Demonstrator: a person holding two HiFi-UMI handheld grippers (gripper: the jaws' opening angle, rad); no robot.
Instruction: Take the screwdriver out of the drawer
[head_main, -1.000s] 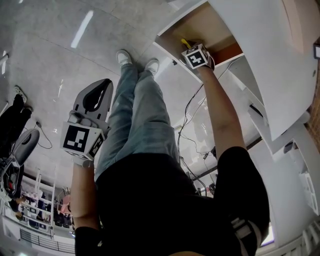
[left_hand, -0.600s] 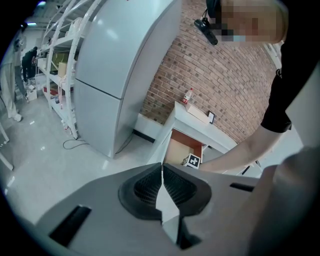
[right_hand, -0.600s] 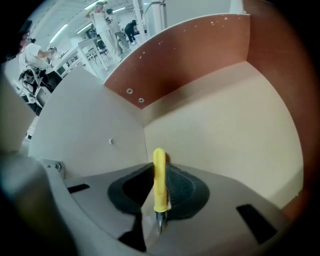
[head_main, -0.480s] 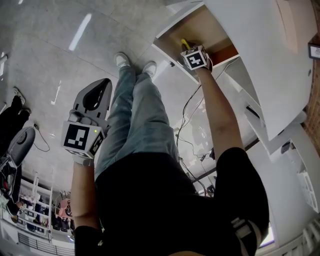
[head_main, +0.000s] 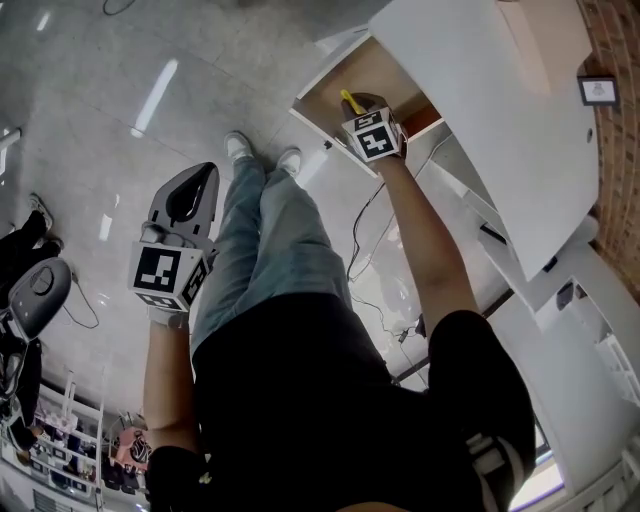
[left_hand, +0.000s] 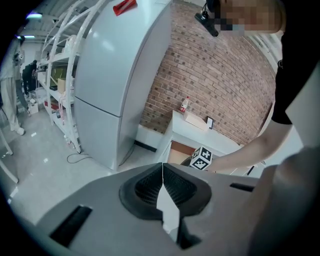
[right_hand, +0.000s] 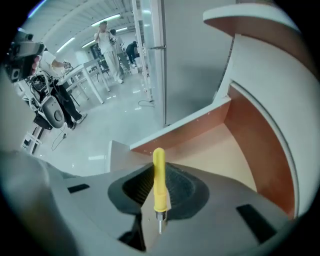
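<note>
The right claw (right_hand: 157, 172) was clamped on the yellow screwdriver (right_hand: 159, 187) just over the open wooden drawer (right_hand: 200, 127). The left claw (left_hand: 162, 172), closed and empty, hung well apart from that drawer.

We see the left gripper (left_hand: 162, 172) at 6 o'clock, its 2 jaws pressed together with nothing between them. Just past the tips, toward 1 o'clock, the right gripper (left_hand: 202, 158) shows mainly its marker cube, at the open drawer (left_hand: 176, 150) of a white desk (left_hand: 196, 131) — a person's forearm (left_hand: 245, 152) reaches to it from 3 o'clock. A brick wall (left_hand: 220, 85) stands behind. A tall grey cabinet (left_hand: 115, 85) fills 11 o'clock, with shelving (left_hand: 55, 75) at 9 o'clock.
</note>
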